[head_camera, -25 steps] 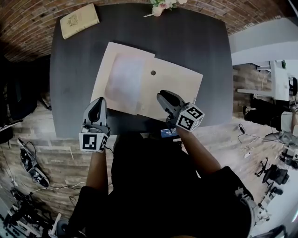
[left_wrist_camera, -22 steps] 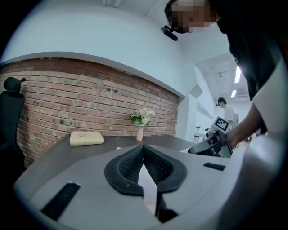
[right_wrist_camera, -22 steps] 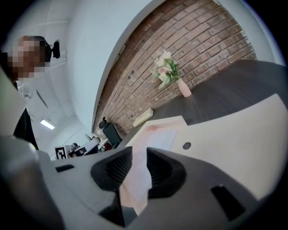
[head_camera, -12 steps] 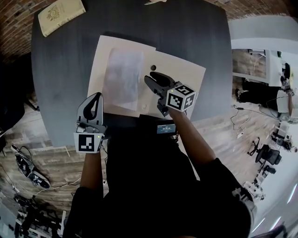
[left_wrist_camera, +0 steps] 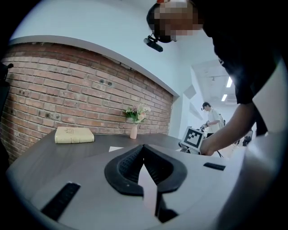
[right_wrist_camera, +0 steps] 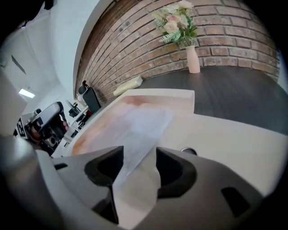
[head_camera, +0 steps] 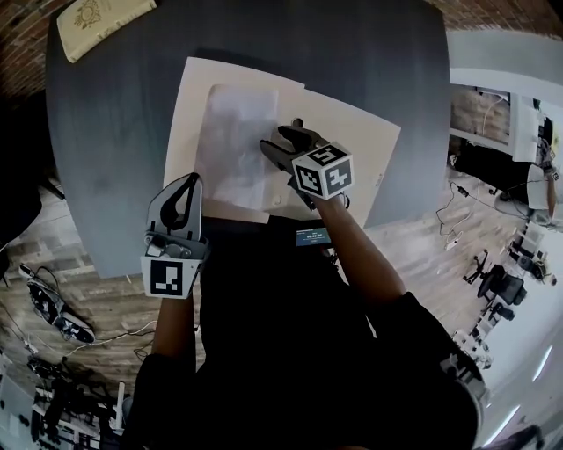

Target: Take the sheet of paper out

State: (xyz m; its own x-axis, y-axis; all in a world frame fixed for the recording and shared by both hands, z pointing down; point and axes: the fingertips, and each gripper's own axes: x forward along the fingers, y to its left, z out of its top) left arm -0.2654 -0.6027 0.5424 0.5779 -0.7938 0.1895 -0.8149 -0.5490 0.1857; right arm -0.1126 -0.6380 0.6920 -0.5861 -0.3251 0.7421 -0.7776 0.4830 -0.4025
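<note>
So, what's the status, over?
Left gripper shut, empty. Right gripper: jaws just opened, sheet of paper between them, ungripped. Sheet lies on folder. Nothing in the way.

- I'm looking at a dark grey table [head_camera: 123, 158] across the top of the head view, matte, with rounded corners.
- A red brick wall [left_wrist_camera: 67, 90] with pale mortar runs behind it, and there's plain white wall [left_wrist_camera: 90, 31] above.
- A slim pink vase of flowers [right_wrist_camera: 192, 56] stands at the table's far edge, against the brick.
- A tan book [head_camera: 98, 16] lies flat near a far corner.
- The floor [head_camera: 97, 303] is wood plank, with cables [head_camera: 53, 321] strewn at the left.
- I can see a black office chair [right_wrist_camera: 93, 101] by the table's end.
- Strip lights [left_wrist_camera: 228, 82] glow down the room, where a person [left_wrist_camera: 210, 117] stands.
</note>
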